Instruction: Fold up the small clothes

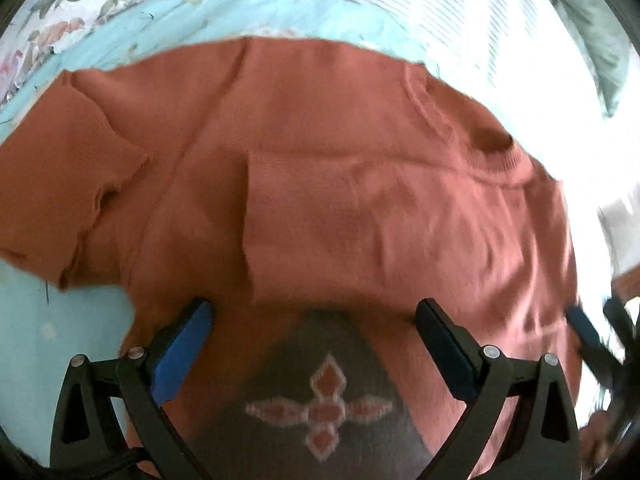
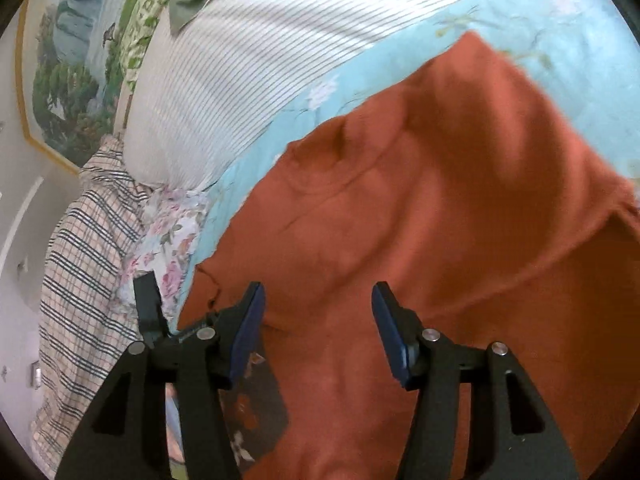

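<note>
One rust-orange short-sleeved sweater [image 1: 320, 184] lies spread on a light blue floral bedsheet [image 1: 132, 28], filling the middle of both wrist views. In the left wrist view its far edge curves across the upper middle of the frame, one sleeve [image 1: 60, 184] juts to the left edge, and the ribbed neckline [image 1: 492, 148] sits at right of centre; a dark patch with a pale cross-shaped motif [image 1: 324, 404] shows at lower centre. Bare sheet remains at lower left and along the top. The left gripper [image 1: 312, 316] hovers over the sweater's near part, its two blue-padded jaws wide apart with nothing between them. The right gripper [image 2: 316, 300] likewise has its two jaws spread apart over orange fabric, gripping nothing; its blurred tip also shows at the right edge of the left view. In the right wrist view one white striped pillow [image 2: 240, 72] borders the sheet at upper centre, one plaid cloth [image 2: 80, 264] lies at left, and a framed landscape picture [image 2: 68, 68] hangs at upper left.
</note>
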`<state>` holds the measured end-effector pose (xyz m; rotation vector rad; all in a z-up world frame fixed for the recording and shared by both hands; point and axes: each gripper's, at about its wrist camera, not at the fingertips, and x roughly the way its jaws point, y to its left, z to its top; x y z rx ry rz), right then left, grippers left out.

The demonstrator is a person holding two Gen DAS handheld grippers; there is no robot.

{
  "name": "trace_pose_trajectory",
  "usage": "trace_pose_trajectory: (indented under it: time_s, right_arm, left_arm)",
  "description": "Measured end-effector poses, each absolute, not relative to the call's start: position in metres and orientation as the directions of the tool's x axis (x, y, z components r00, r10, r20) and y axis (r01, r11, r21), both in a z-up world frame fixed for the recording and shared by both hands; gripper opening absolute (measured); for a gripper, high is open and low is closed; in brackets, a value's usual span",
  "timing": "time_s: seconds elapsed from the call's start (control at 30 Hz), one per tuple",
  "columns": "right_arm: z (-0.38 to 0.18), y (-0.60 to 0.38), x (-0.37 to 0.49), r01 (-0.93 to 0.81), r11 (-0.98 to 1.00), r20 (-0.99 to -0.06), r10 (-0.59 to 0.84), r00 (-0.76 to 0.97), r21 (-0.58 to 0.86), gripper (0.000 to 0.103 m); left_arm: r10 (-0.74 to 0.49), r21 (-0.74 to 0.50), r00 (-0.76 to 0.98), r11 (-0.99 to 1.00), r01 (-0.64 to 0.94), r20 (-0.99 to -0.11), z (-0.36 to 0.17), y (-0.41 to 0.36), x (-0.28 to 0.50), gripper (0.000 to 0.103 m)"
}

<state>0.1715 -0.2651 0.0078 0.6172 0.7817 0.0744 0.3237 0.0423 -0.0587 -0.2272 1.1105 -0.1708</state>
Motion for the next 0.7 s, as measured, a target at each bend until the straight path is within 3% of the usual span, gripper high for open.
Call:
trace_pose_trajectory:
  time_s: [0.07,0.13,0.2,0.23,0.27,0.33,0.4,0.53,0.6,0.63,0.7]
  right_arm:
    - [0.011,-0.273,0.167,0.165,0.825,-0.635,0.273,0.722,0.541,0.057]
    - [0.017,-0.284,0.165,0.181,0.836,-0.644,0.242,0.725,0.518,0.057]
    - [0.026,-0.296,0.164,0.195,0.85,-0.648,0.204,0.734,0.489,0.057]
    - [0.03,-0.303,0.161,0.205,0.858,-0.648,0.179,0.74,0.471,0.057]
    - [0.035,-0.311,0.16,0.219,0.866,-0.649,0.148,0.746,0.45,0.057]
    - [0.042,-0.329,0.16,0.258,0.873,-0.654,0.089,0.751,0.414,0.057]
    - [0.044,-0.345,0.164,0.28,0.875,-0.66,0.059,0.749,0.396,0.057]
    - [0.041,-0.371,0.181,0.334,0.876,-0.709,0.013,0.705,0.347,0.057]
    - [0.044,-0.375,0.182,0.331,0.88,-0.708,0.01,0.706,0.342,0.057]
    - [0.044,-0.375,0.182,0.322,0.884,-0.706,0.013,0.708,0.339,0.057]
    - [0.044,-0.371,0.181,0.304,0.891,-0.706,0.025,0.708,0.337,0.058]
  left_arm:
    - [-0.221,-0.24,0.467,0.971,0.02,-0.856,-0.057,0.039,0.33,0.09]
    - [-0.184,-0.202,0.489,0.979,0.016,-0.853,-0.056,0.036,0.337,0.07]
    - [-0.123,-0.128,0.522,0.991,0.026,-0.844,-0.053,0.032,0.341,0.027]
    - [-0.116,-0.116,0.539,0.993,0.034,-0.834,-0.047,0.032,0.342,0.011]
    - [-0.125,-0.124,0.552,0.992,0.039,-0.824,-0.041,0.035,0.342,0.003]
    - [-0.133,-0.144,0.611,0.989,0.031,-0.78,-0.025,0.051,0.341,0.003]
    - [-0.021,-0.067,0.672,0.997,-0.042,-0.74,-0.015,0.069,0.343,0.0]
    - [-0.03,-0.107,0.643,0.991,-0.082,-0.765,-0.025,0.097,0.356,0.0]
    - [-0.083,-0.152,0.632,0.987,-0.056,-0.77,-0.025,0.099,0.353,0.0]
    - [-0.186,-0.242,0.619,0.97,-0.006,-0.763,-0.022,0.103,0.346,0.0]
    - [-0.24,-0.274,0.6,0.961,0.036,-0.763,-0.02,0.097,0.344,0.009]
